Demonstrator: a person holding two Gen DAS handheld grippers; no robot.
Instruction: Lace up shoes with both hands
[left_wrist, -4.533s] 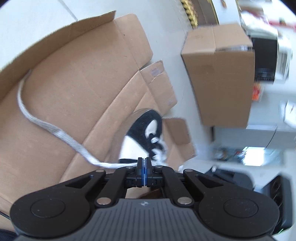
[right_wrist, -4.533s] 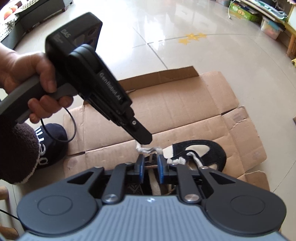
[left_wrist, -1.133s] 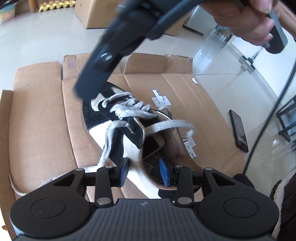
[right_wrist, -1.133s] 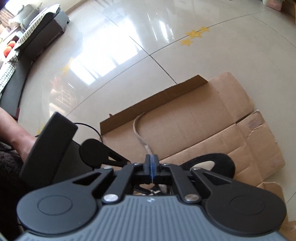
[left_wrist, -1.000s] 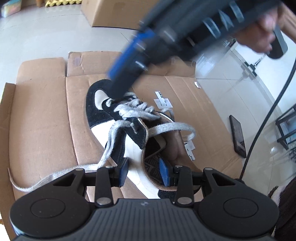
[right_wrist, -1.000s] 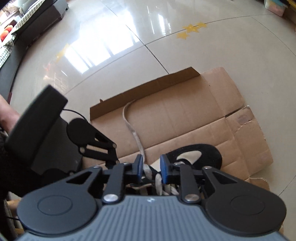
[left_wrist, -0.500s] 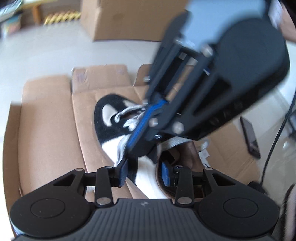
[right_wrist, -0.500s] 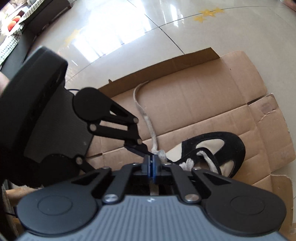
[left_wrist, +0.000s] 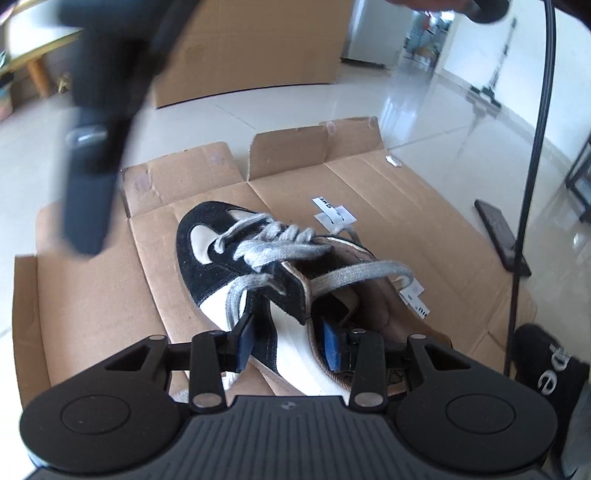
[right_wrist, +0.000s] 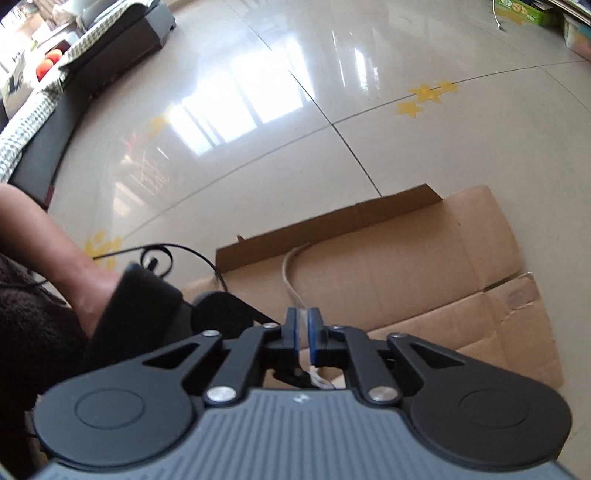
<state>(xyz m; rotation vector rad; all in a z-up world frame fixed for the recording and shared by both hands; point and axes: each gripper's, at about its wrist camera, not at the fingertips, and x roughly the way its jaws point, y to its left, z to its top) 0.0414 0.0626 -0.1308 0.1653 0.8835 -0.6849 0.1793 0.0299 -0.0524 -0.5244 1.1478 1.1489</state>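
A black and white sneaker (left_wrist: 221, 266) with grey laces (left_wrist: 273, 240) lies on flattened cardboard (left_wrist: 369, 192). My left gripper (left_wrist: 289, 345) is shut on the shoe's side wall, one blue pad outside and the other inside the opening. One loose lace end (left_wrist: 232, 306) drops behind the left pad. In the left wrist view the right gripper hangs above the shoe's toe, its fingers (left_wrist: 86, 206) blurred. My right gripper (right_wrist: 303, 328) has a slim gap between its pads, and the jaws are opening. A lace strand (right_wrist: 291, 273) runs over the cardboard (right_wrist: 406, 258) up to that gap, unpinched.
A big closed cardboard box (left_wrist: 251, 48) stands behind the sheet. A dark phone (left_wrist: 498, 236) lies on the glossy tile floor at the right, crossed by a black cable (left_wrist: 532, 184). Paper labels (left_wrist: 332, 214) lie by the shoe. A sofa (right_wrist: 92, 74) lines the far left.
The right gripper, shut low over the shoe half a second ago, has lifted away toward the upper left and its jaws have parted. The left gripper has rolled a little, still holding the shoe.
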